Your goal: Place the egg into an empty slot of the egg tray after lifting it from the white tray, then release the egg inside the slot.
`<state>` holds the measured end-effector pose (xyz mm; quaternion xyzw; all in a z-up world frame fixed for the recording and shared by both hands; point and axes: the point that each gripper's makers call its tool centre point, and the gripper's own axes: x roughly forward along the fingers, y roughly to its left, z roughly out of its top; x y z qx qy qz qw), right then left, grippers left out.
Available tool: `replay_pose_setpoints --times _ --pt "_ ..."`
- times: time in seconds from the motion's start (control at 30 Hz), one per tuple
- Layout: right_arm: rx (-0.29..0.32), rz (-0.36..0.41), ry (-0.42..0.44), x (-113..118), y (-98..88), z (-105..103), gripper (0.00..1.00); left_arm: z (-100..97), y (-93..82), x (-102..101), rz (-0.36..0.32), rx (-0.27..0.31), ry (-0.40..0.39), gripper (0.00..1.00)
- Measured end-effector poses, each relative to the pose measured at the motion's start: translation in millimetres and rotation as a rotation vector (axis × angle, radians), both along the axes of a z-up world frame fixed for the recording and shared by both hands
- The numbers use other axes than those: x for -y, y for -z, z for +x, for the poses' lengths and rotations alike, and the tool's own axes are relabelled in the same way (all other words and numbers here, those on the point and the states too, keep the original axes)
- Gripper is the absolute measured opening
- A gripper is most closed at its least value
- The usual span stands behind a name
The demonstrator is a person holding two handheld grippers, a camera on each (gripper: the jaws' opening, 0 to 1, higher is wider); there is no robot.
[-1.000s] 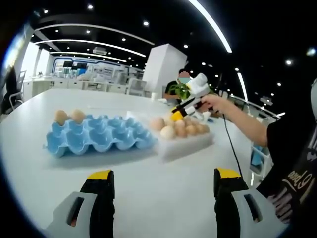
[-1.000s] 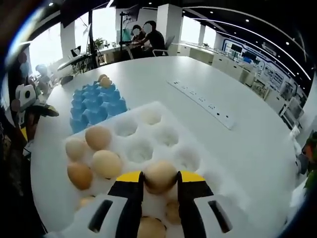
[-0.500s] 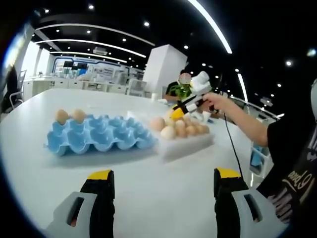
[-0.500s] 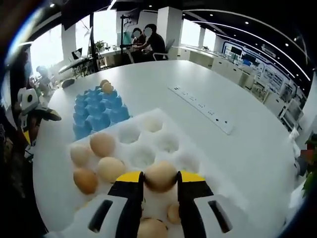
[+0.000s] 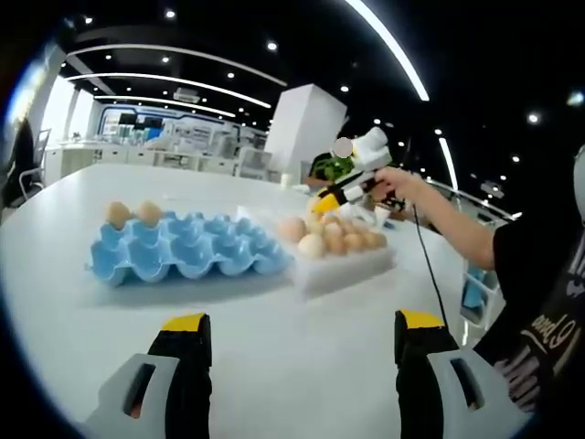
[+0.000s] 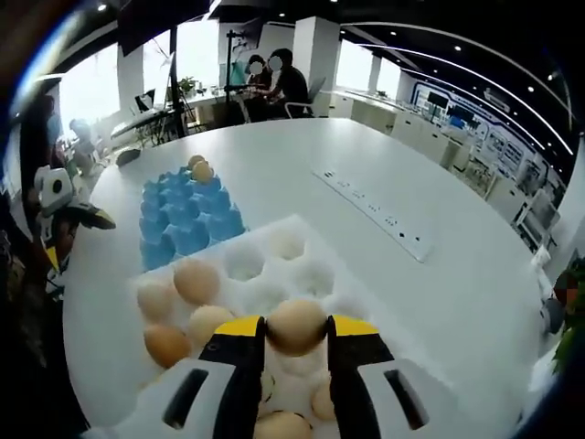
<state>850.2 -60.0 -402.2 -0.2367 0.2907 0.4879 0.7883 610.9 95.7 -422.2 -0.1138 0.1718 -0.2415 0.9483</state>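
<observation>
The right tongs (image 6: 295, 340) grip a smooth tan egg (image 6: 295, 326), raised above the white foam tray (image 6: 366, 302) for carrying to the blue moulded egg tray (image 6: 187, 219). The left tongs (image 5: 297, 340) wait open above the white worktop (image 5: 283, 366).

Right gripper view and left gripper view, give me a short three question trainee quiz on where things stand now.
1. True or false: the right gripper is shut on a light brown egg.
2. How many eggs sit in the blue moulded egg tray? A) none B) two C) six
3. Fill in: the left gripper hangs over the white table with its jaws ____.

Key: 1 true; 2 B, two at one end; 3 open, holding nothing.
</observation>
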Motion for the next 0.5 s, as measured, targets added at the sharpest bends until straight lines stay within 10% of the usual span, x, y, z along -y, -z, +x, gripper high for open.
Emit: replay_pose_setpoints --times 0.5 --pt "0.007 0.013 -0.024 -10.6 -8.0 5.3 0.28 0.4 1.7 -2.8 0.0 -0.001 -0.005 0.84"
